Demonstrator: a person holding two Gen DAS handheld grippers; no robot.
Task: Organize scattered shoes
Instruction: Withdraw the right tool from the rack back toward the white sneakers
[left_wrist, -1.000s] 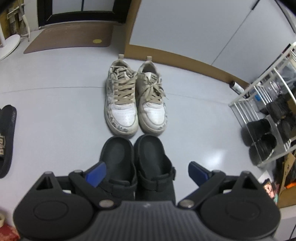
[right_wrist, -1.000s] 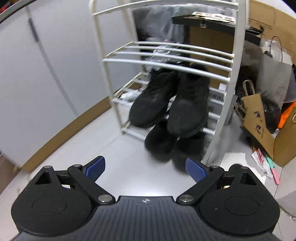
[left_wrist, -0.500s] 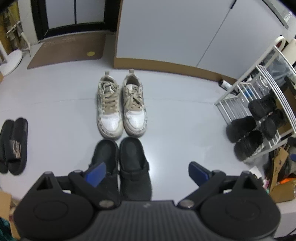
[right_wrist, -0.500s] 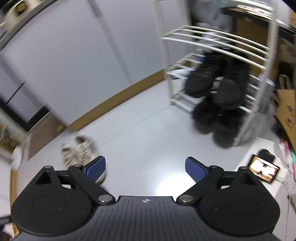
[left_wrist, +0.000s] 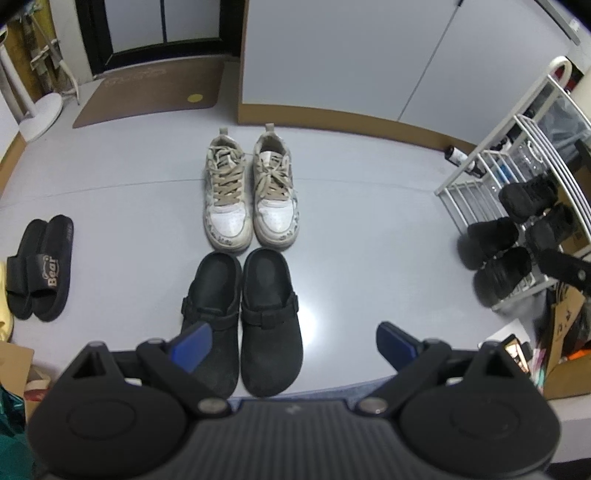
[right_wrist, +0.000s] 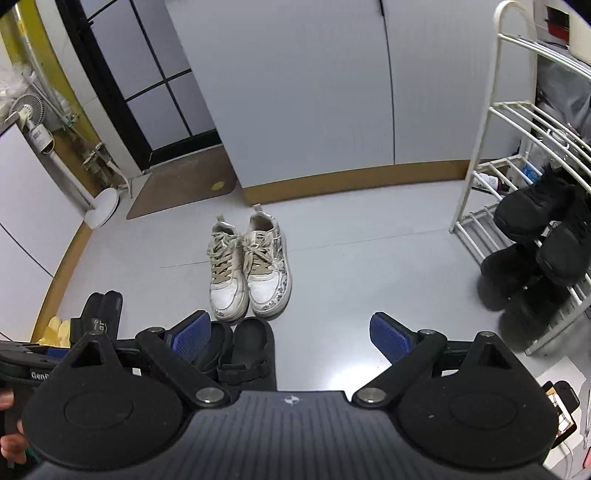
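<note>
A pair of white sneakers (left_wrist: 249, 199) (right_wrist: 249, 269) with beige laces stands side by side on the grey floor. Toe to toe in front of them sits a pair of black clogs (left_wrist: 243, 317) (right_wrist: 240, 354). Black slides (left_wrist: 40, 266) (right_wrist: 101, 310) lie at the far left. Black shoes (left_wrist: 513, 236) (right_wrist: 543, 229) sit on and under a white wire rack (left_wrist: 491, 166) (right_wrist: 491, 147) at the right. My left gripper (left_wrist: 293, 343) hangs open and empty above the clogs. My right gripper (right_wrist: 290, 334) is open and empty too, high over the floor.
A brown doormat (left_wrist: 147, 92) lies by a dark-framed door at the back left, beside a white fan base (left_wrist: 40, 114). Cardboard boxes and a phone (left_wrist: 515, 350) crowd the right near corner. Grey cabinet doors (right_wrist: 332, 92) line the back wall.
My right gripper swung left from the shoe rack and now faces the sneakers and clogs. My left gripper pulled up and back, so more floor and the slides show.
</note>
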